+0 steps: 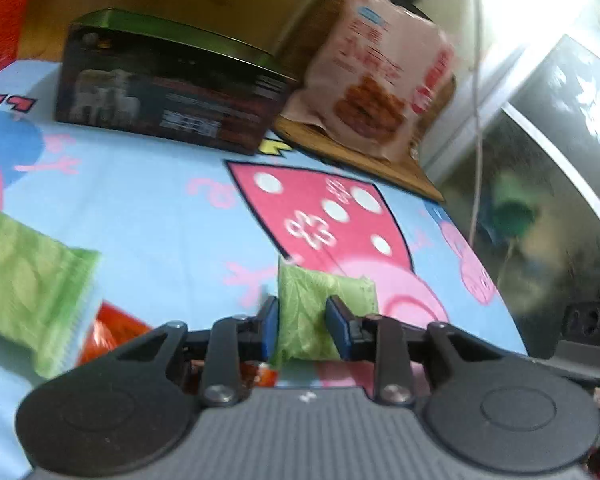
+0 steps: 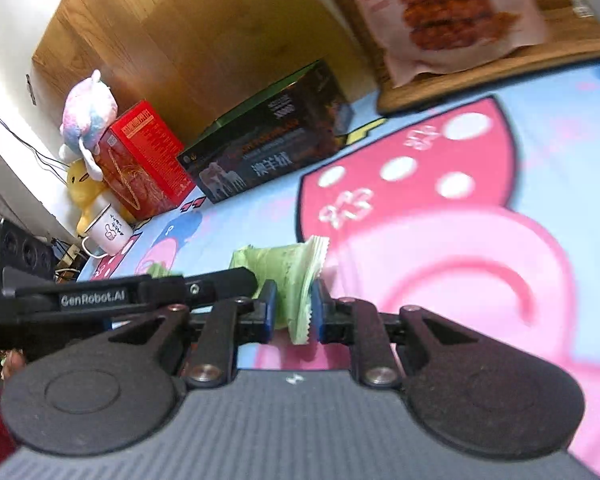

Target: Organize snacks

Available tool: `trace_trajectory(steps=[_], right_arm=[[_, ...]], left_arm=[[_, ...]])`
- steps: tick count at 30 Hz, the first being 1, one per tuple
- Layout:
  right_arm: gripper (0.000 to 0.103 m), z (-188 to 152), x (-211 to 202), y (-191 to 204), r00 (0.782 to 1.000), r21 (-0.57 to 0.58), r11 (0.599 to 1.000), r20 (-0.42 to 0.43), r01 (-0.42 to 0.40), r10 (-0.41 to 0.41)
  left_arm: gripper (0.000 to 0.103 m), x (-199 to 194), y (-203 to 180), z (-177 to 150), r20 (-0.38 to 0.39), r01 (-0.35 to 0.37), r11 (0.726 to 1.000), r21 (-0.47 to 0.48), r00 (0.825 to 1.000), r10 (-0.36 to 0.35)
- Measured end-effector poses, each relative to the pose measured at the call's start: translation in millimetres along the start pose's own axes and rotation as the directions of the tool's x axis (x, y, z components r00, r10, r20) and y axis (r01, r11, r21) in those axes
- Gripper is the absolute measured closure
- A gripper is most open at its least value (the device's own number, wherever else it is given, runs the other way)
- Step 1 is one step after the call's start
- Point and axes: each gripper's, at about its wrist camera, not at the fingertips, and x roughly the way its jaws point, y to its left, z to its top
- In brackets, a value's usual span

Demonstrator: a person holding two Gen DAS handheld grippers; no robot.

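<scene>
Orange packet [image 1: 112, 330] half under green packet [image 1: 28, 288]

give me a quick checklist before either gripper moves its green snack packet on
1. Left gripper shut on a green packet: ok.
2. Right gripper shut on its green packet: ok, though it pinches only the crimped edge.
3. Packets lifted off the cartoon tablecloth: cannot tell.
4. Wooden tray visible, with the pink snack bag on it: ok.
5. Loose green packet at the left, apart from the left gripper: ok.
</scene>
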Motion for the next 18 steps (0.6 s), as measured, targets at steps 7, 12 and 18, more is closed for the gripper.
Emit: trace_trajectory(steps=[7,12,18], right_arm=[[0.070,-22,-20,5,0.997,-0.039,0.998,0.060,0.040,-0.037],[0.054,-24,-19,17,0.993,-0.144,0.986,0.088,0.089,-0.076],[0.052,-35,-13,28,0.988,-0.263,0.954,0.098,0.144,-0.122]], left_arm=[[0.072,-5,-18,-8,-0.008,-0.063,0.997,0.051,0.998,0.063],[0.072,-12,-15,-8,0.013,-0.125,0.991,0.048,0.992,0.124],[0.067,-18,-13,-9,0.034,-0.179,0.982,0.063,0.984,0.177]])
